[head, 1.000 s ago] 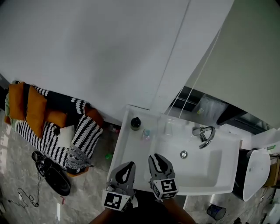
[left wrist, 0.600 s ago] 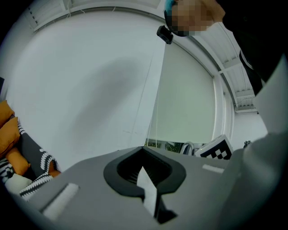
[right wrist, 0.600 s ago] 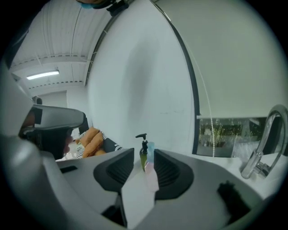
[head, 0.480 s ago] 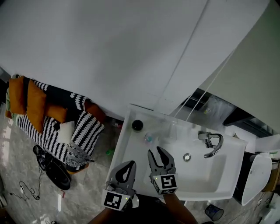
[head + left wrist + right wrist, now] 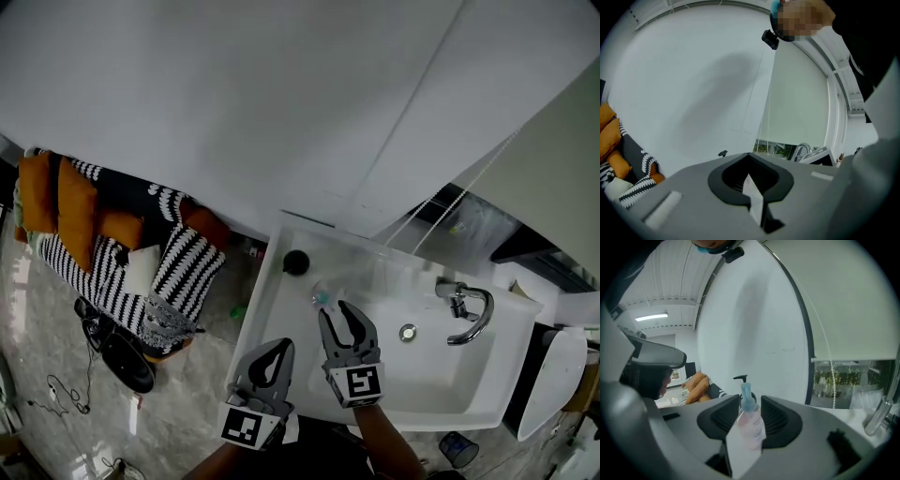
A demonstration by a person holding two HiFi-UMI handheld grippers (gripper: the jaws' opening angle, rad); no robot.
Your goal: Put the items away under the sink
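A clear pink bottle with a blue pump (image 5: 322,296) stands on the white sink counter (image 5: 272,319), left of the basin. Behind it stands a black pump bottle (image 5: 296,262). My right gripper (image 5: 336,314) is open, its jaws having just been opening, and its tips are close in front of the pink bottle. In the right gripper view the pink bottle (image 5: 751,423) shows in the gap between the jaws, untouched, with the black pump (image 5: 740,378) beyond it. My left gripper (image 5: 279,350) hangs shut over the counter's front edge, holding nothing; its jaws (image 5: 750,171) meet.
The chrome faucet (image 5: 466,309) and basin drain (image 5: 408,332) lie to the right. A sofa with striped and orange cushions (image 5: 94,253) sits on the floor to the left. A white toilet (image 5: 553,375) and a small bin (image 5: 459,452) are at the right. A wall rises behind the sink.
Both grippers have moved forward and down over the counter. The right gripper's jaws have spread wider and its tips have come up to the pink bottle.
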